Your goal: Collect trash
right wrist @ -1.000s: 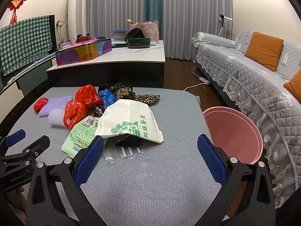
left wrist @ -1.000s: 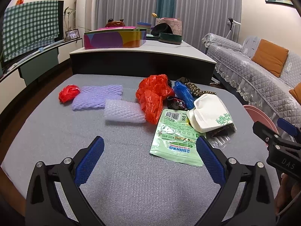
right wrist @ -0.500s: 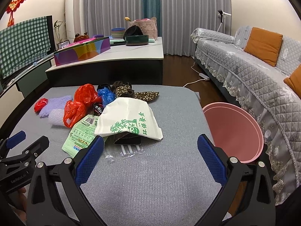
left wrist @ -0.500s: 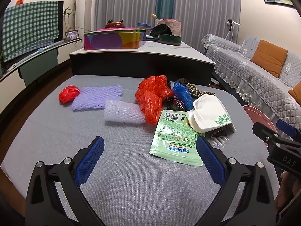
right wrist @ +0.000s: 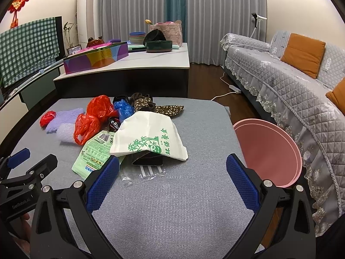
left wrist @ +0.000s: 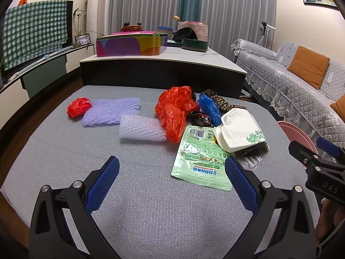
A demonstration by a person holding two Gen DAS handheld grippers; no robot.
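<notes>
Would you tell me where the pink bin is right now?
In the right wrist view, the pink bin sits off the grey table's right edge, beside the sofa.

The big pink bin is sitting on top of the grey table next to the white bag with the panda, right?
Not quite. The round pink plastic bin stands on the floor beside the grey padded table, past its right edge, as the right wrist view shows. The white panda-print paper bag does lie on the table.

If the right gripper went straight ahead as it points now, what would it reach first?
Probably the clear plastic wrapper lying flat ahead of the open right gripper, then the white paper bag behind it; depth is uncertain.
</notes>
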